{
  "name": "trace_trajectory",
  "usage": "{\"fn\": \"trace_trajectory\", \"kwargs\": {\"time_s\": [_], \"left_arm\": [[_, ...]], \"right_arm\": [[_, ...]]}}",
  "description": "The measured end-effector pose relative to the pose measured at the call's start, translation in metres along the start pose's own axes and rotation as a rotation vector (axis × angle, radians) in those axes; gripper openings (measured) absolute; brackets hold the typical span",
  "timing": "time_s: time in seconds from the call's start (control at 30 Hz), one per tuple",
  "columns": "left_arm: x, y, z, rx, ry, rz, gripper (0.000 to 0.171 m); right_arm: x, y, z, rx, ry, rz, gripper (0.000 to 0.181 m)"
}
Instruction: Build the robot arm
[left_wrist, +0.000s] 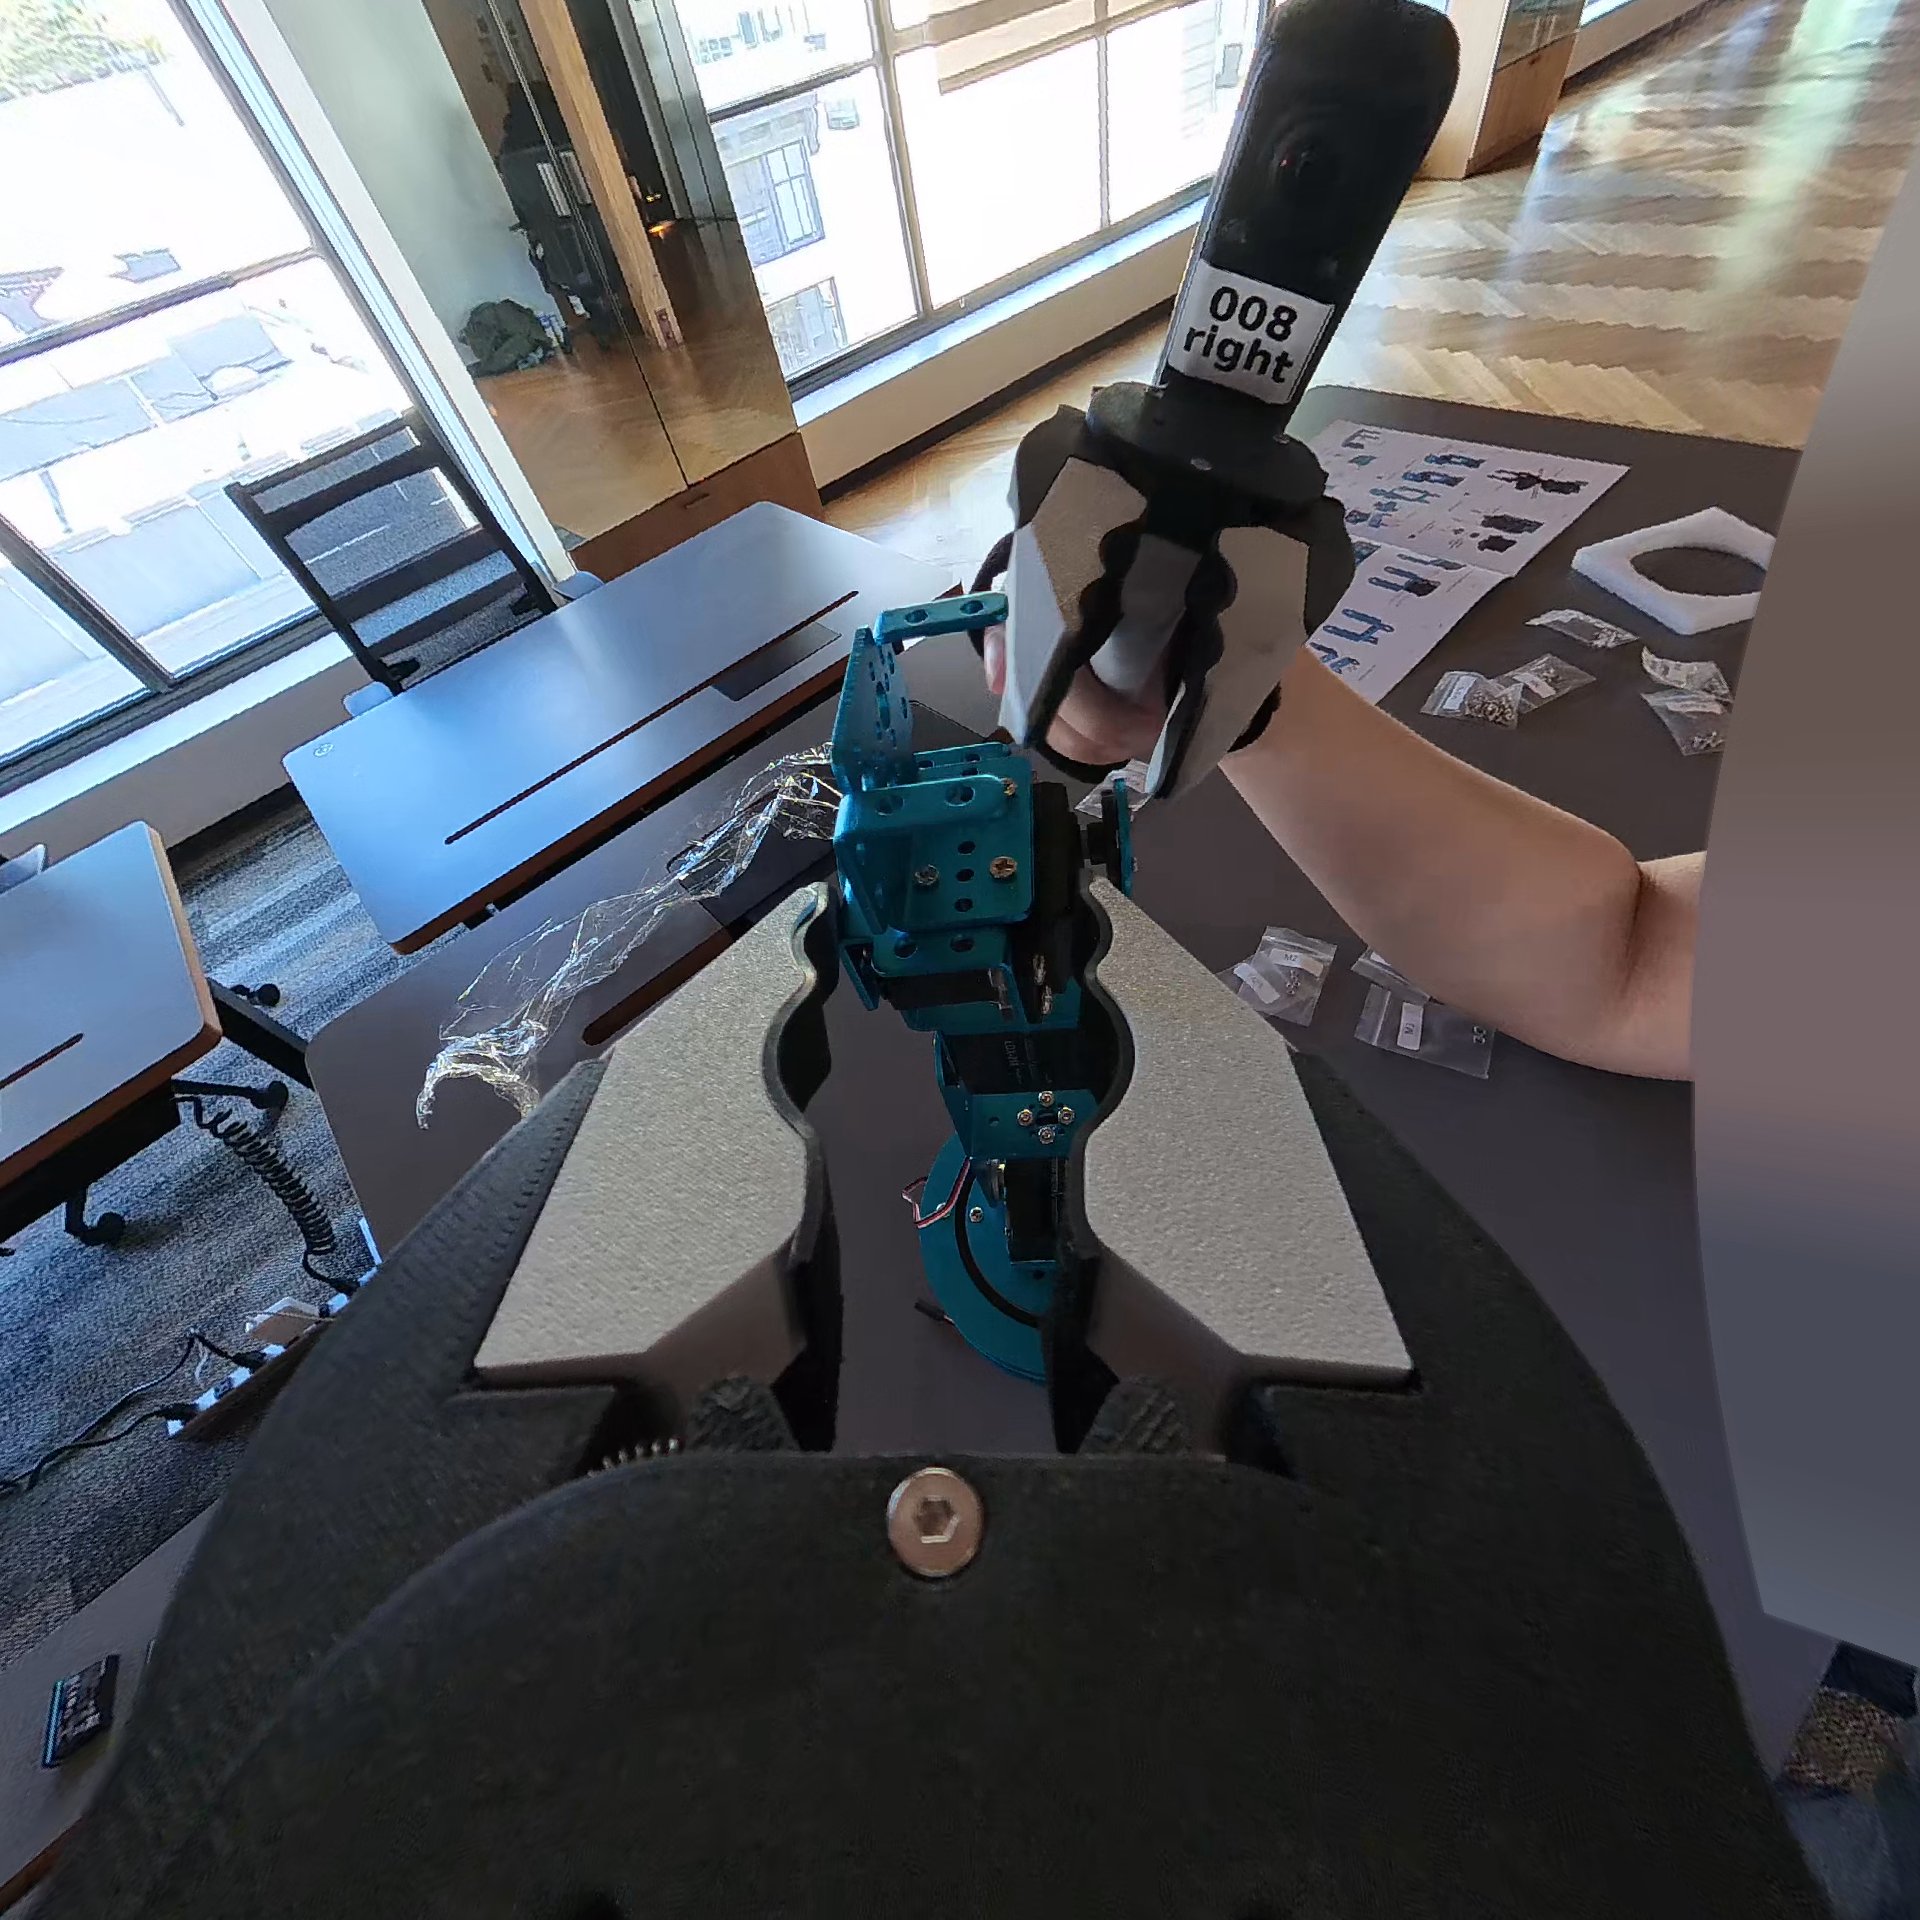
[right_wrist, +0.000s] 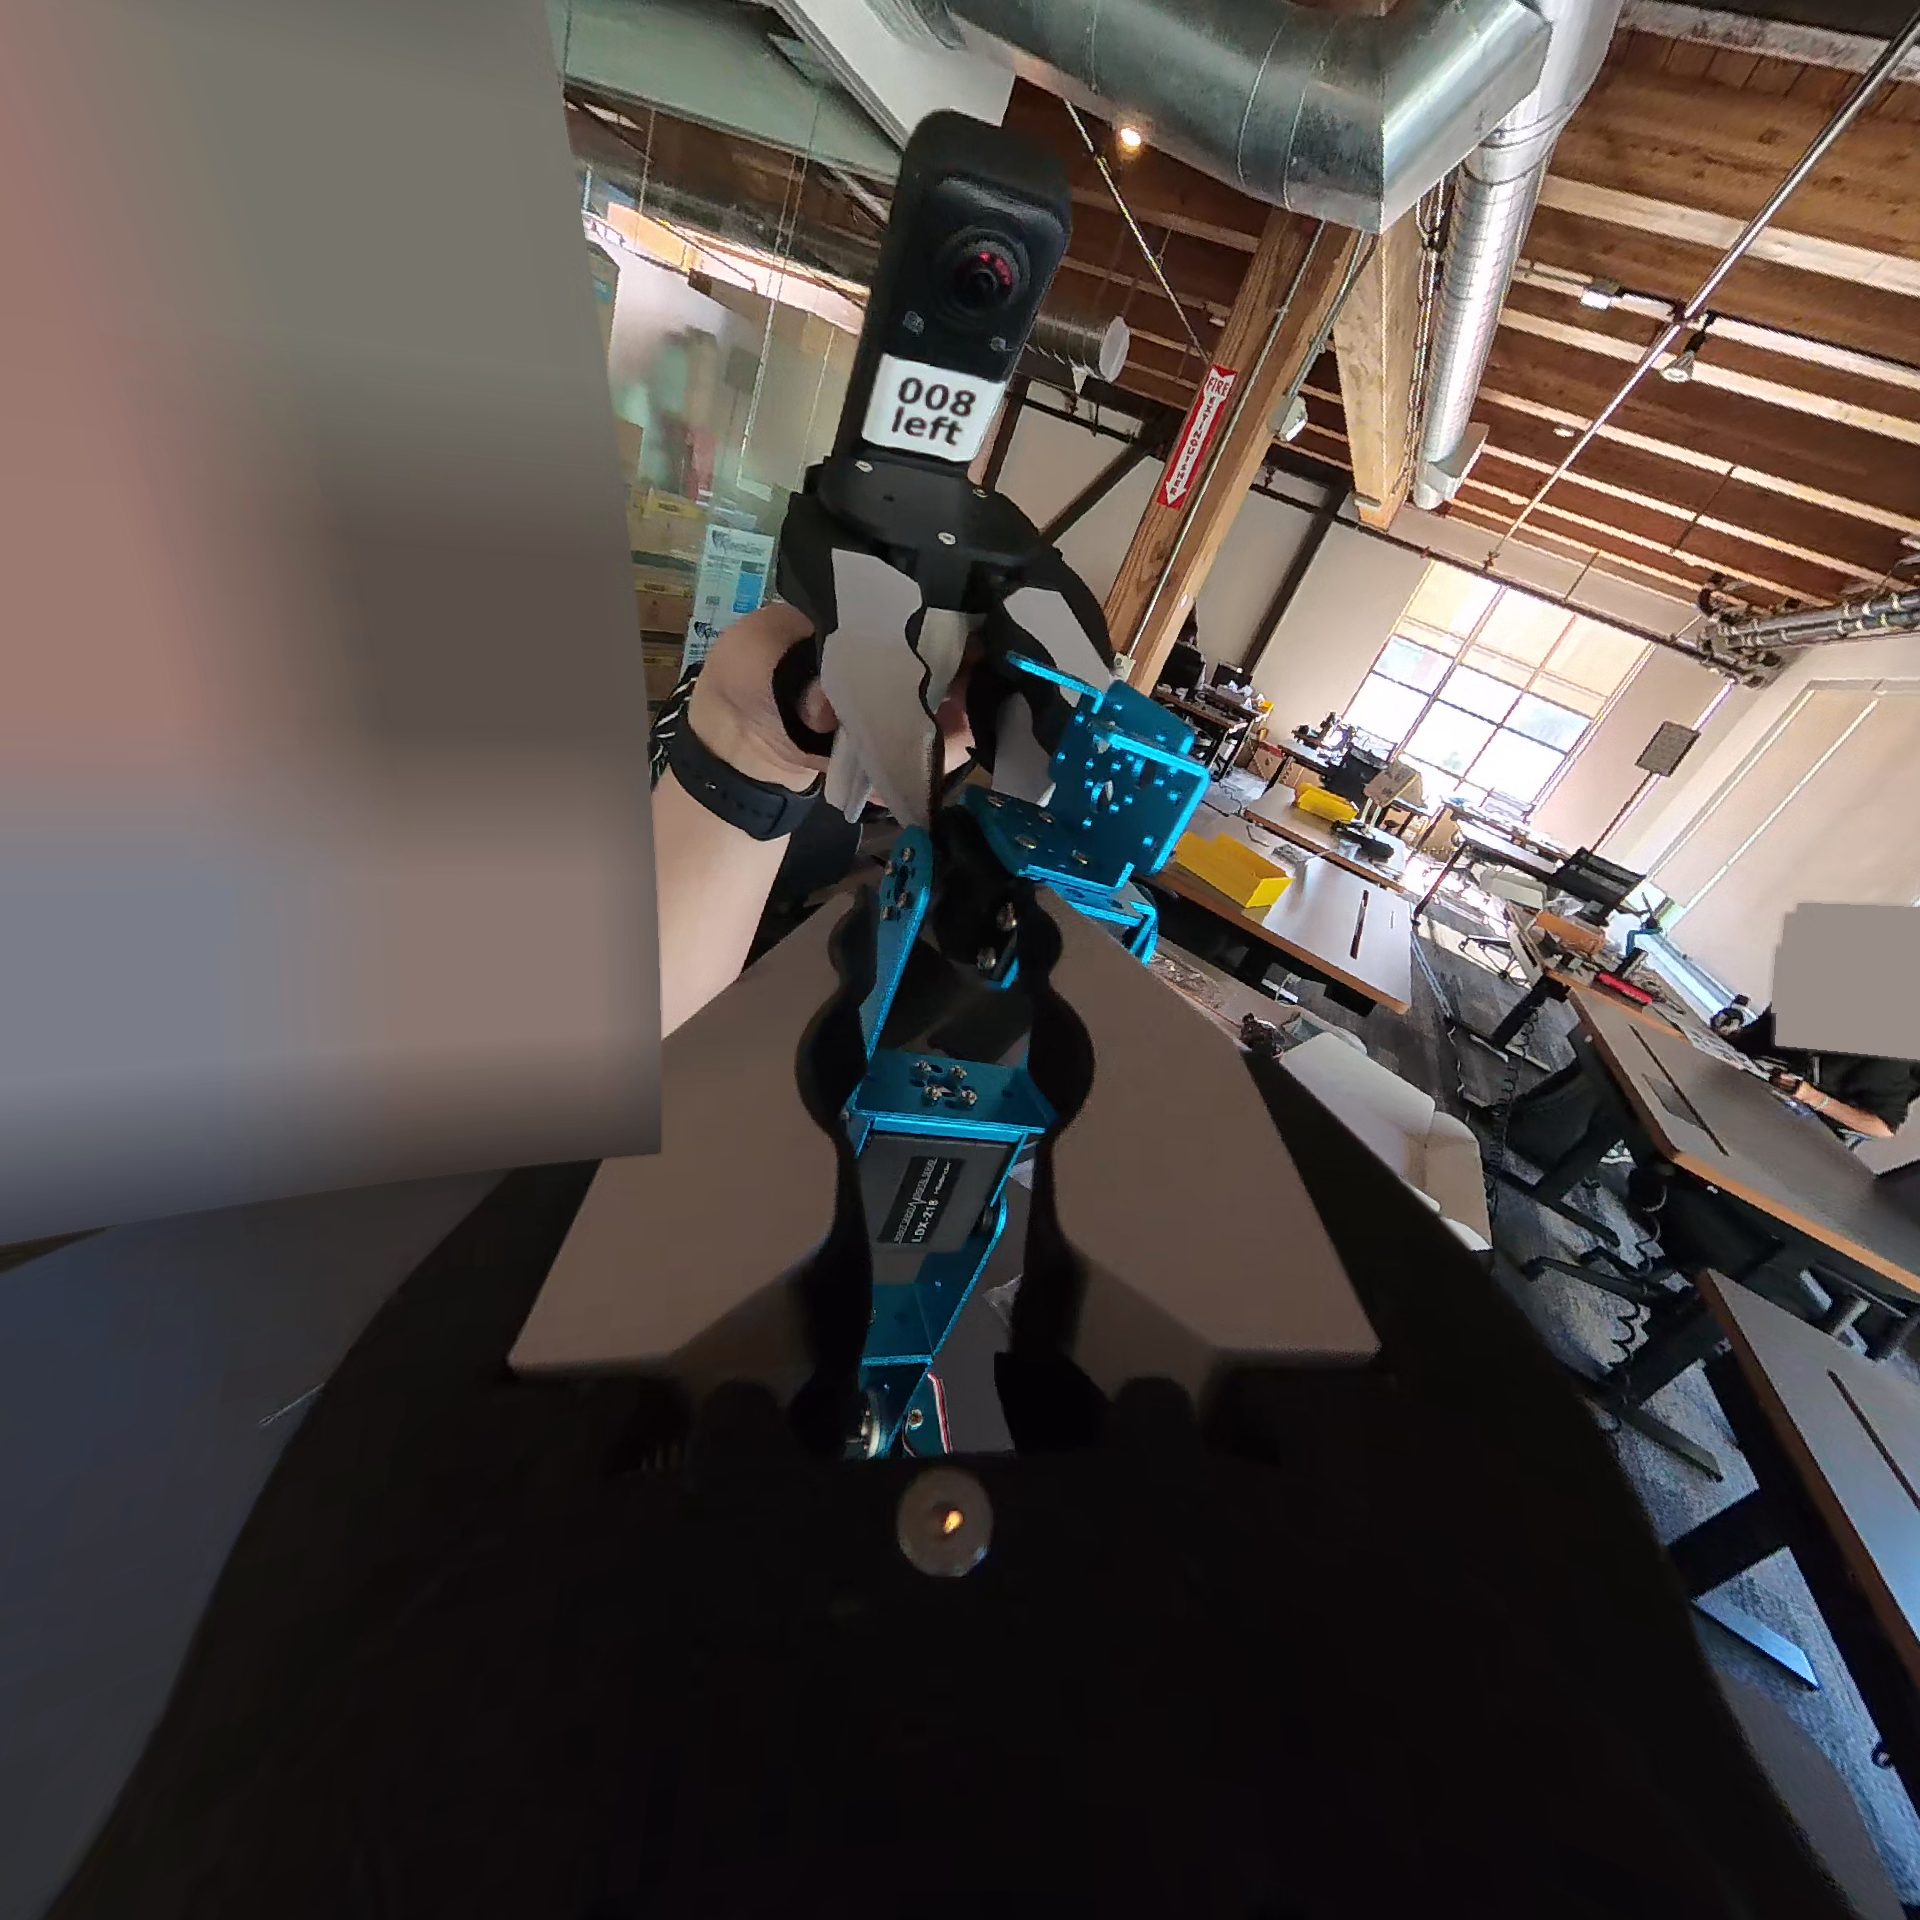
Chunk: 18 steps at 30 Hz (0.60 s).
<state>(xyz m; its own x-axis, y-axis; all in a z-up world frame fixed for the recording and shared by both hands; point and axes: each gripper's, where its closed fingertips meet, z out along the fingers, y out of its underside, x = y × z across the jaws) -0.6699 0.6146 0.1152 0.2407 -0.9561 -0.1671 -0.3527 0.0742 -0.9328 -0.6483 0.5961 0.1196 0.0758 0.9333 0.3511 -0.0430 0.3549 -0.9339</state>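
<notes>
Two tools meet on one blue arm kit, one from each side.

Left wrist view: the left tool (left_wrist: 951, 935) has its fingers on either side of the kit (left_wrist: 940, 883), which stands upright on a round blue base (left_wrist: 977, 1247) on the dark tabletop (left_wrist: 1455, 1195). The kit's long axis runs up from the base, away from the camera. The jaws stand partly closed with the kit's middle joint between them; the pads seem to touch its sides, though firm contact cannot be confirmed. The right tool (left_wrist: 1101, 727) comes down from above right, just beside the kit's top bracket (left_wrist: 883, 686); whether it touches is unclear, and its jaws look nearly closed. Around the base lie crumpled clear film (left_wrist: 623, 935), small bags of screws (left_wrist: 1288, 966), a printed sheet (left_wrist: 1455, 520) and a white foam frame (left_wrist: 1673, 566).

Right wrist view: the right tool (right_wrist: 935, 935) has the kit (right_wrist: 935, 1122) running lengthwise between its fingers, a black servo (right_wrist: 925, 1195) in the gap. The jaws are partly open; grip cannot be told. The left tool (right_wrist: 914, 748) points down at the upper joint. A yellow bin (right_wrist: 1236, 868) sits on a far table, contents unseen.
</notes>
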Motion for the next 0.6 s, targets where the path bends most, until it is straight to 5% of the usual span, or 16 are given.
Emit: {"fn": "trace_trajectory", "kwargs": {"time_s": [0.6], "left_arm": [[0.0012, 0.0009, -0.0005, -0.008, -0.01, 0.024, 0.043]], "right_arm": [[0.0006, 0.0029, 0.0074, -0.034, 0.039, -0.082, 0.022]]}}
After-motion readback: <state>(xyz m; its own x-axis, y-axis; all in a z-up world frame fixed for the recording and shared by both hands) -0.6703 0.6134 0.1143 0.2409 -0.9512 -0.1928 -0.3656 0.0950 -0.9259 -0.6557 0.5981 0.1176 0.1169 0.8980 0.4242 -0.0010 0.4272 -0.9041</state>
